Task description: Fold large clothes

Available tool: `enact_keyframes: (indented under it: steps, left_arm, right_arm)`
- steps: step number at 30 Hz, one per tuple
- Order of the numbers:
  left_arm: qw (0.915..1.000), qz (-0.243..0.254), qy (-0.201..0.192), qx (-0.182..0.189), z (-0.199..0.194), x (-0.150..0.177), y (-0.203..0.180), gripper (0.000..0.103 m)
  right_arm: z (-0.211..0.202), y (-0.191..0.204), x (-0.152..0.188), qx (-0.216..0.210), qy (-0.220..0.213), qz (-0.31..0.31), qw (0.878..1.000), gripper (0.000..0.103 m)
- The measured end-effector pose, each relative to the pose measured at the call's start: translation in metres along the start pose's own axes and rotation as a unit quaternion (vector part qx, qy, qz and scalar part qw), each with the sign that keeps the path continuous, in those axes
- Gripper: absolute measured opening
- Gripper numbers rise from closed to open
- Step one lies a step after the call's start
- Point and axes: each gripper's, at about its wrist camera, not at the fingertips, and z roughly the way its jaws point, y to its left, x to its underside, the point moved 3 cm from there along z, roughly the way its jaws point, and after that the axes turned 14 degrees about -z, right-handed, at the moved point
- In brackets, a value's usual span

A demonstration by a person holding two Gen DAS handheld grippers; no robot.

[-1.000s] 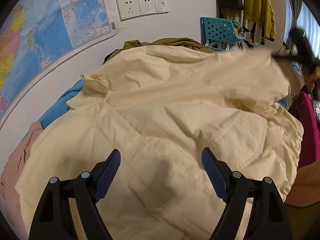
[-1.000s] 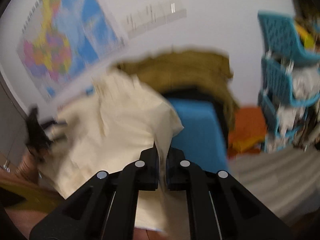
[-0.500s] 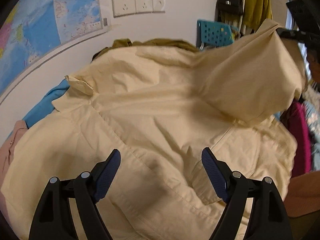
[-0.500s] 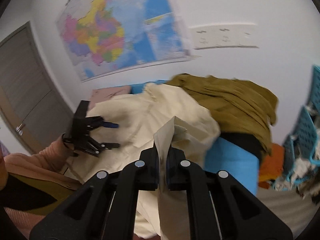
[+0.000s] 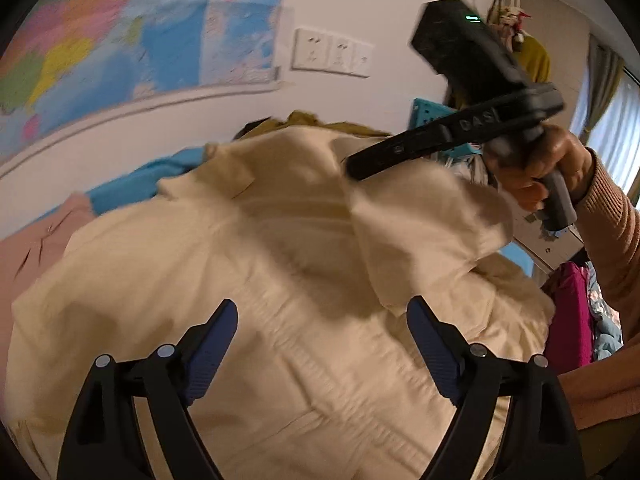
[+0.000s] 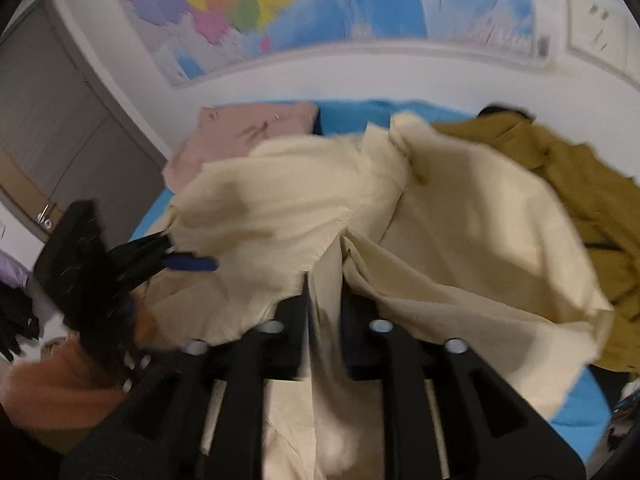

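A large cream jacket (image 5: 280, 280) lies spread over a blue surface, its collar towards the wall. My left gripper (image 5: 320, 332) hovers open above the jacket's front, with nothing between its blue pads. A hand holds my right gripper (image 5: 352, 168) over the jacket's far right side, where a cream flap (image 5: 420, 220) is laid over the body. In the right wrist view the right gripper (image 6: 326, 292) has its jaws opening, and a strip of the cream jacket (image 6: 460, 220) still hangs loosely between them. The left gripper (image 6: 172, 268) shows blurred at the left.
An olive garment (image 6: 580, 184) lies right of the jacket and a pink one (image 6: 248, 132) at the back left, both on the blue surface (image 6: 360, 116). A map and wall sockets (image 5: 332, 58) are behind. A teal basket (image 5: 428, 114) and magenta cloth (image 5: 568, 312) stand right.
The right gripper swept leftwards over the jacket, carrying the cream flap across the body, and its jaws have parted. The left gripper shifted sideways and rolled, staying open.
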Motion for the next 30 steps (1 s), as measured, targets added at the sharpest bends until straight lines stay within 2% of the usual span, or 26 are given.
enact_keyframes:
  steps: [1, 5, 6, 8, 10, 13, 15, 16, 17, 18, 19, 20, 21, 24, 26, 28, 30]
  left_arm:
    - [1.0000, -0.003, 0.002, -0.001, 0.001, 0.001, 0.004, 0.083]
    - [0.9998, -0.010, 0.011, -0.008, 0.005, 0.005, 0.017, 0.083]
    - [0.9998, -0.014, 0.012, -0.006, 0.005, 0.006, 0.020, 0.083]
    - [0.9997, -0.023, 0.013, -0.002, 0.005, 0.006, 0.025, 0.083]
    - [0.9995, -0.027, 0.015, 0.000, 0.005, 0.005, 0.028, 0.083]
    - [0.9995, -0.025, 0.015, 0.006, 0.005, 0.003, 0.030, 0.083]
    - [0.9996, -0.021, 0.017, 0.006, 0.007, 0.002, 0.028, 0.083]
    - [0.9996, -0.021, 0.019, 0.005, 0.008, 0.002, 0.028, 0.084]
    - [0.9995, -0.022, 0.020, 0.005, 0.009, 0.002, 0.027, 0.084]
    - [0.9995, -0.024, 0.021, 0.006, 0.009, 0.001, 0.026, 0.084]
    - [0.9994, -0.025, 0.022, 0.005, 0.009, 0.001, 0.025, 0.084]
    - [0.9994, -0.026, 0.021, 0.004, 0.009, 0.000, 0.024, 0.084]
    - [0.9994, -0.026, 0.021, 0.003, 0.008, 0.000, 0.023, 0.084]
    - [0.9996, -0.021, 0.018, 0.002, 0.003, 0.000, 0.018, 0.087]
    - [0.9997, -0.017, 0.015, 0.002, 0.001, -0.002, 0.014, 0.092]
    - [0.9996, -0.020, 0.015, 0.011, 0.001, -0.006, 0.010, 0.092]
    - [0.9994, -0.022, 0.016, 0.020, 0.004, -0.009, 0.007, 0.096]
  right_arm:
    - [0.004, -0.001, -0.002, -0.009, 0.003, 0.010, 1.000, 0.064]
    - [-0.021, -0.006, 0.002, -0.008, -0.041, 0.019, 0.999, 0.068]
    - [-0.034, -0.007, 0.008, 0.011, -0.057, 0.016, 0.998, 0.070]
    - [-0.062, -0.008, 0.027, 0.058, -0.089, -0.002, 0.994, 0.086]
    - [-0.078, -0.016, 0.053, 0.085, -0.103, 0.001, 0.991, 0.090]
    - [-0.072, -0.030, 0.109, 0.049, -0.080, 0.039, 0.995, 0.090]
    - [-0.056, -0.037, 0.130, 0.042, -0.061, 0.065, 0.995, 0.089]
    - [-0.049, -0.039, 0.135, 0.032, -0.056, 0.074, 0.995, 0.082]
    - [-0.038, -0.040, 0.139, 0.005, -0.056, 0.091, 0.994, 0.063]
    - [-0.032, -0.040, 0.139, -0.018, -0.058, 0.100, 0.993, 0.051]
    - [-0.025, -0.036, 0.133, -0.043, -0.069, 0.095, 0.992, 0.032]
    - [-0.024, -0.030, 0.127, -0.049, -0.080, 0.081, 0.992, 0.009]
    - [-0.027, -0.022, 0.115, -0.057, -0.099, 0.065, 0.991, 0.004]
    - [-0.036, 0.006, 0.066, -0.065, -0.146, 0.012, 0.987, 0.003]
    - [-0.032, 0.023, 0.035, -0.074, -0.152, -0.018, 0.985, 0.003]
    - [-0.020, 0.036, 0.012, -0.055, -0.138, -0.046, 0.988, 0.003]
    - [-0.001, 0.044, -0.010, -0.062, -0.124, -0.054, 0.989, 0.008]
